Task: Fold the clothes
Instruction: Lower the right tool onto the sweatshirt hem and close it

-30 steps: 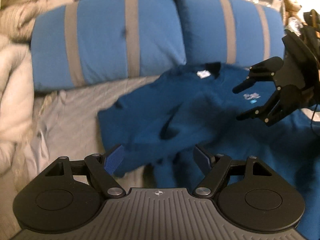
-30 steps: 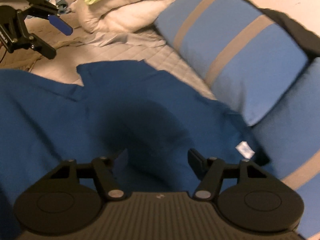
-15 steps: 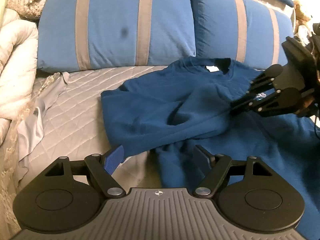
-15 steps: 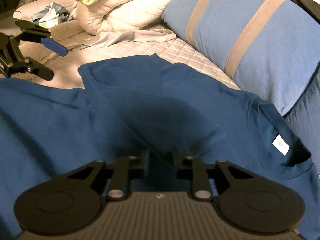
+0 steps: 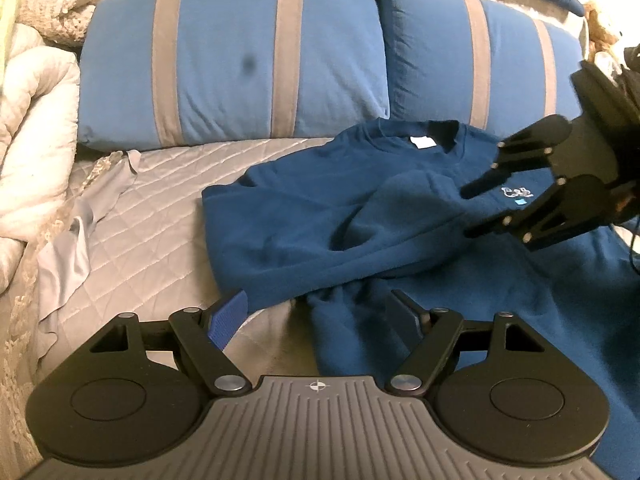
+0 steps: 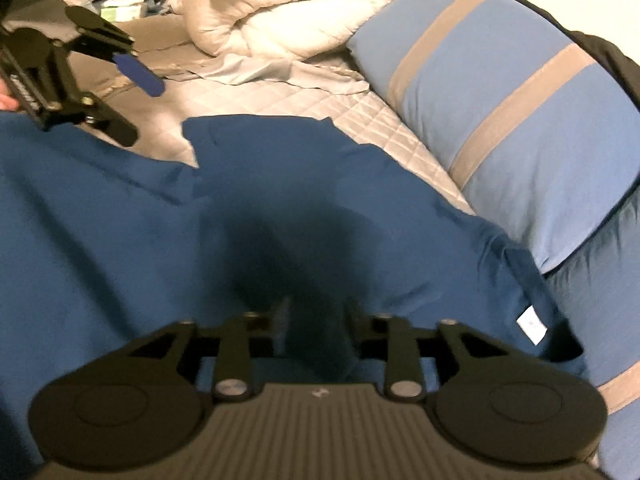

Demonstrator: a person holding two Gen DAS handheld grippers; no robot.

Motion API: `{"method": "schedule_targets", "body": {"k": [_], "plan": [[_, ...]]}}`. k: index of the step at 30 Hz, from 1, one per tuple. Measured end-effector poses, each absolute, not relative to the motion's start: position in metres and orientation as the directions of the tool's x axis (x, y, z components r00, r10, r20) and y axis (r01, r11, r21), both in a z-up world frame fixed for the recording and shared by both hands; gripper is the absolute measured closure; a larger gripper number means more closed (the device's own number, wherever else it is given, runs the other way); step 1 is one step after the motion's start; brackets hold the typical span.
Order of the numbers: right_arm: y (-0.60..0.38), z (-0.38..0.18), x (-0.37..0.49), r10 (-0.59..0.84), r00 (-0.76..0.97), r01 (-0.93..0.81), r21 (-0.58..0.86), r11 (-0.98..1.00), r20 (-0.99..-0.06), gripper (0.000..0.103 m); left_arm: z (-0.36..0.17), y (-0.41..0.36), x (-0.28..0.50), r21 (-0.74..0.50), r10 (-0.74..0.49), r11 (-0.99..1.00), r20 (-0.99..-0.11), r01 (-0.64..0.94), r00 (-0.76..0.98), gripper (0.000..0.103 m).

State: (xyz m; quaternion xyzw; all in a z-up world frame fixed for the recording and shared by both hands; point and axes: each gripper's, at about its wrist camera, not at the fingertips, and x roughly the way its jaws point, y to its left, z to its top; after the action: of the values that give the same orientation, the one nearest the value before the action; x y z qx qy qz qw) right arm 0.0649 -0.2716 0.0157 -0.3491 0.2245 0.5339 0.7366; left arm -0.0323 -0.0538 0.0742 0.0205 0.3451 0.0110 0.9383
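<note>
A dark blue sweatshirt (image 5: pixel 320 224) lies on the quilted bed, collar and white label toward the pillows, one sleeve folded across its chest. It fills the right wrist view (image 6: pixel 120 232). My left gripper (image 5: pixel 316 312) is open and empty, just above the sweatshirt's near edge. My right gripper (image 6: pixel 316 316) hovers over the chest with its fingers partly apart and nothing between them. It shows at the right of the left wrist view (image 5: pixel 472 212). The left gripper shows at the upper left of the right wrist view (image 6: pixel 132 100).
Two blue pillows with grey stripes (image 5: pixel 232 64) stand behind the sweatshirt. A rolled white duvet (image 6: pixel 280 12) lies at the left of the bed. A loose grey sheet (image 5: pixel 72 248) is rumpled on the grey quilt (image 5: pixel 160 220).
The right gripper was nearly shut half a second ago and has opened partly, letting the sleeve lie on the chest. The left gripper has stayed open and nearly still.
</note>
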Motion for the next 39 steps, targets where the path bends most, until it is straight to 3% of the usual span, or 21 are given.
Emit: {"method": "schedule_targets", "body": {"k": [2, 5, 6, 8, 11, 20, 24, 27, 34, 37, 39], "plan": [[-0.264, 0.011, 0.070, 0.622, 0.324, -0.945, -0.278, 0.173, -0.713, 0.038, 0.075, -0.053, -0.033, 0.043, 0.036, 0.999, -0.647, -0.011, 0.762, 0.027], [-0.257, 0.002, 0.078, 0.607, 0.309, -0.950, -0.261, 0.169, -0.732, 0.041, 0.075, -0.051, -0.035, 0.039, 0.040, 0.999, -0.646, -0.019, 0.763, 0.027], [-0.255, 0.000, 0.080, 0.603, 0.298, -0.954, -0.246, 0.169, -0.740, 0.063, 0.076, -0.050, -0.035, 0.038, 0.040, 0.999, -0.646, -0.020, 0.763, 0.027], [-0.254, -0.003, 0.083, 0.591, 0.280, -0.960, -0.221, 0.172, -0.756, 0.093, 0.076, -0.049, -0.037, 0.038, 0.042, 0.999, -0.644, -0.024, 0.764, 0.027], [-0.259, 0.004, 0.077, 0.597, 0.271, -0.962, -0.216, 0.165, -0.755, 0.097, 0.077, -0.048, -0.038, 0.038, 0.043, 0.999, -0.641, -0.025, 0.766, 0.027], [-0.276, 0.019, 0.031, 0.567, 0.265, -0.961, -0.263, 0.088, -0.780, 0.097, 0.078, -0.046, -0.040, 0.040, 0.049, 0.999, -0.640, -0.030, 0.767, 0.027], [-0.275, 0.013, 0.019, 0.536, 0.343, -0.926, -0.375, 0.053, -0.771, 0.054, 0.081, -0.046, -0.041, 0.043, 0.052, 0.999, -0.635, -0.031, 0.770, 0.027], [-0.275, 0.010, 0.016, 0.531, 0.385, -0.898, -0.438, 0.027, -0.755, 0.041, 0.083, -0.046, -0.043, 0.048, 0.055, 0.998, -0.632, -0.031, 0.773, 0.027], [-0.266, 0.002, 0.016, 0.514, 0.400, -0.866, -0.497, -0.060, -0.759, 0.039, 0.082, -0.044, -0.045, 0.056, 0.061, 0.998, -0.630, -0.033, 0.774, 0.027], [-0.262, -0.003, 0.018, 0.502, 0.400, -0.861, -0.502, -0.081, -0.767, 0.042, 0.078, -0.043, -0.043, 0.085, 0.075, 0.996, -0.635, -0.027, 0.769, 0.027], [-0.259, -0.004, 0.019, 0.500, 0.390, -0.865, -0.494, -0.089, -0.773, 0.053, 0.074, -0.042, -0.037, 0.112, 0.090, 0.993, -0.644, -0.022, 0.760, 0.027]]}}
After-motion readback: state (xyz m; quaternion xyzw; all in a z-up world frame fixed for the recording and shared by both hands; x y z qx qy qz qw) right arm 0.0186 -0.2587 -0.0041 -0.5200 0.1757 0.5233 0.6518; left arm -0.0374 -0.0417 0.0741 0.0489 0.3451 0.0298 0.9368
